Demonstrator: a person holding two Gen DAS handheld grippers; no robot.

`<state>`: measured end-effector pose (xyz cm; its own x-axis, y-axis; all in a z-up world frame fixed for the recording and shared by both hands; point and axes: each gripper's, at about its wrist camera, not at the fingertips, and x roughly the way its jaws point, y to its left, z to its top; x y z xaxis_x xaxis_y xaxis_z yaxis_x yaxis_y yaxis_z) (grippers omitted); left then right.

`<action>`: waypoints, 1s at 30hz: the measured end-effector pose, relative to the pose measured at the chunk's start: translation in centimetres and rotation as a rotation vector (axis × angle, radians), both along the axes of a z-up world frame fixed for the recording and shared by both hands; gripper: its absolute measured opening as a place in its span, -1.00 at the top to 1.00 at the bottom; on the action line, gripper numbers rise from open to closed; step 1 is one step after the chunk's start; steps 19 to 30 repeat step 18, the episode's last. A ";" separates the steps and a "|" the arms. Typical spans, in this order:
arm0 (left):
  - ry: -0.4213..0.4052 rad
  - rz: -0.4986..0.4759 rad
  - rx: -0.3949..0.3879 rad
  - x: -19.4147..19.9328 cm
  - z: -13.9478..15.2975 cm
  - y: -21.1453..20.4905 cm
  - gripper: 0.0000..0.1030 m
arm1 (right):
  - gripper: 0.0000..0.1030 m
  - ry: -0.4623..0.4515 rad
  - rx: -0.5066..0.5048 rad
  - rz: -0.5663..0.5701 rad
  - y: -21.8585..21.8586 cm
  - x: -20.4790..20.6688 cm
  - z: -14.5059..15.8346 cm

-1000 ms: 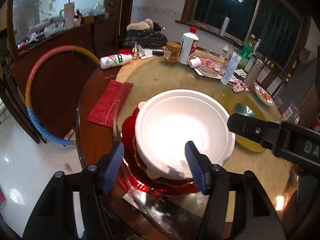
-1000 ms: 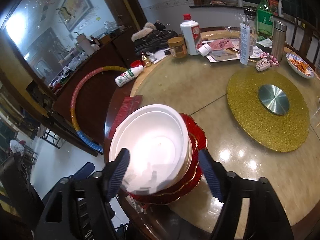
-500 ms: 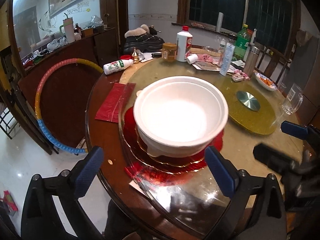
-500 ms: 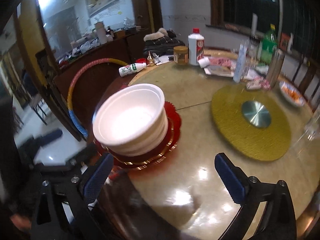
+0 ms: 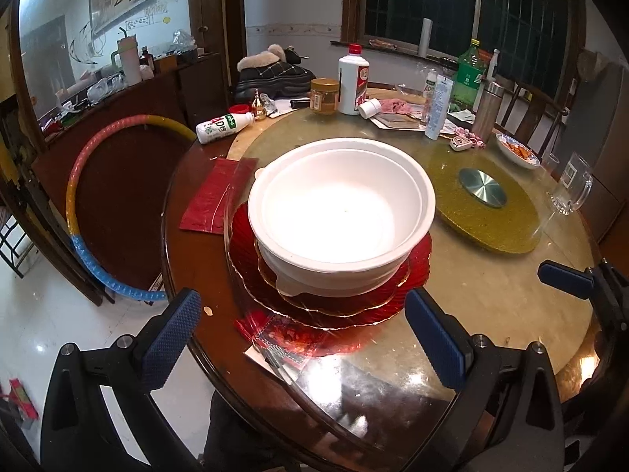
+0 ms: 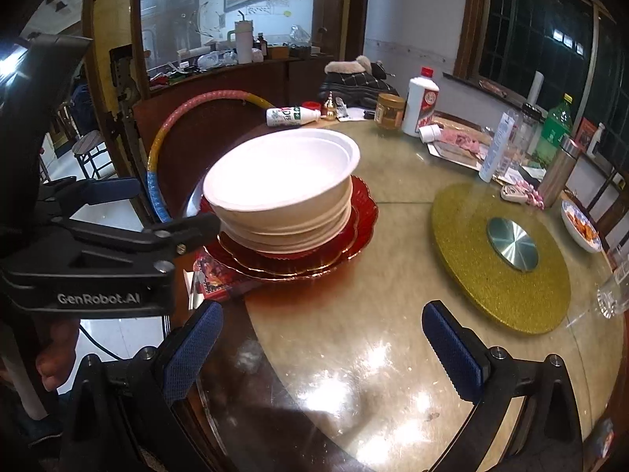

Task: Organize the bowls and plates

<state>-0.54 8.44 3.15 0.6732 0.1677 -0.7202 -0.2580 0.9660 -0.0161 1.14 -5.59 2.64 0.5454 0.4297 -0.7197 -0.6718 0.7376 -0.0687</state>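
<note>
Nested white foam bowls (image 5: 341,216) seated on stacked red scalloped plates (image 5: 330,306); left gripper (image 5: 302,338) and right gripper (image 6: 322,348) both spread, empty; retreat is best kept clear of rim

A: Nested white bowls (image 5: 342,220), upright, mouth up; inner rim just inside outer rim, offset toward 1 o'clock. Interior bare, glossy glare at centre.

B: Ribbed outer walls on side view (image 6: 291,212); stack tilted slightly, rim higher toward 2 o'clock.

A: Seated on stacked red plates (image 5: 409,291), scalloped, gold-edged; smaller plates atop a wider one.

B: Same red stack (image 6: 361,212) flat on round table, near its 7 o'clock edge.
</note>
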 end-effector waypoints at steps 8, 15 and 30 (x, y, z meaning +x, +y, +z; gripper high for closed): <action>0.044 -0.032 -0.104 0.7 -1.1 0.8 -1.00 | -0.99 -0.019 -0.024 0.027 0.8 -0.3 0.1; 0.045 -0.030 -0.071 0.9 -1.2 0.5 -1.00 | -0.99 -0.022 -0.038 0.033 1.6 -0.1 0.1; 0.051 -0.031 -0.079 1.0 -1.2 0.7 -1.00 | -0.99 -0.025 -0.039 0.035 1.7 -0.1 0.1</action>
